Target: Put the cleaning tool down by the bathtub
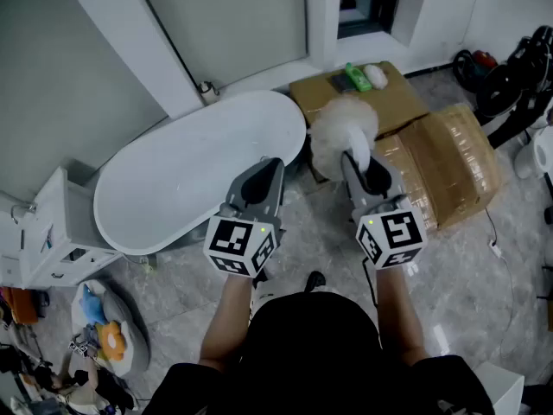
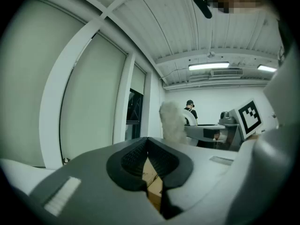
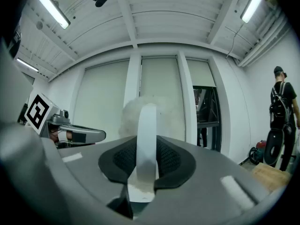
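Observation:
The cleaning tool is a fluffy white duster on a flat white handle. My right gripper is shut on that handle, and the fluffy head stands up beyond the jaws. It hangs over the floor between the white oval bathtub and the cardboard boxes. My left gripper is level with it, over the tub's near right end, shut with nothing in it. In the left gripper view the duster head shows off to the right.
Two taped cardboard boxes stand right of the tub, and the far one carries a green item and a white one. A white cabinet and toys lie at left. Black equipment is at far right. A person stands in the distance.

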`<state>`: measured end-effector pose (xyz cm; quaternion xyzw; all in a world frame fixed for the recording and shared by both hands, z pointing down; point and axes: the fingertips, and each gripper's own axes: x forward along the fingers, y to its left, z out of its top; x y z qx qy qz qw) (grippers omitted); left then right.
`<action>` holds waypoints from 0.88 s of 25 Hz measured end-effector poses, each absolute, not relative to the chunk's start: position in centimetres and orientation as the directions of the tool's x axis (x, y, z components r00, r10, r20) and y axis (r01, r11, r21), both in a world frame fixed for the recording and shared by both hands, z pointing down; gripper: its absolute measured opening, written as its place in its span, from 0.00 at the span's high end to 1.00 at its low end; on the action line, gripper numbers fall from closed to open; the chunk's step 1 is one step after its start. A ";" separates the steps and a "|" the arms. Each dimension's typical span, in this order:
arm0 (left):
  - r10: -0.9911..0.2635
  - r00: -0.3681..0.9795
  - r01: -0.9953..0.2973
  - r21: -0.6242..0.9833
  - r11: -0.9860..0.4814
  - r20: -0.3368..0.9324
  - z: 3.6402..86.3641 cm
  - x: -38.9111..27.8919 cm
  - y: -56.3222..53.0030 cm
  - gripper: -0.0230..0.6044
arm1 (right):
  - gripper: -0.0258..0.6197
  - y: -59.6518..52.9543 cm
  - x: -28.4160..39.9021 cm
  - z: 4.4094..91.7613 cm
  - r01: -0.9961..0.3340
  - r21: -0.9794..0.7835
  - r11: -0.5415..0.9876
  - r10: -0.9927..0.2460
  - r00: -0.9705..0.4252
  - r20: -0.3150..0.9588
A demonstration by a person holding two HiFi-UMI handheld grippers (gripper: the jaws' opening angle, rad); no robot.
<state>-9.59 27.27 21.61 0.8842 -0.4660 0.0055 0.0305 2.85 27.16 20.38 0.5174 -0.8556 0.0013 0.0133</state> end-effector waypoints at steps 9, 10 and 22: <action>-0.836 0.545 -0.838 0.043 -0.543 0.061 21.7 -10.8 27.9 0.97 | 0.82 28.0 0.7 20.2 -0.862 0.015 0.508 -0.862 -0.507 0.026; -0.838 0.543 -0.840 0.042 -0.541 0.063 21.8 -10.9 28.0 0.97 | 0.82 28.2 0.6 20.3 -0.859 0.018 0.512 -0.859 -0.512 0.026; -0.842 0.532 -0.847 0.055 -0.529 0.089 23.2 -10.2 28.5 0.97 | 0.82 29.2 0.8 21.7 -0.837 0.034 0.546 -0.838 -0.545 0.029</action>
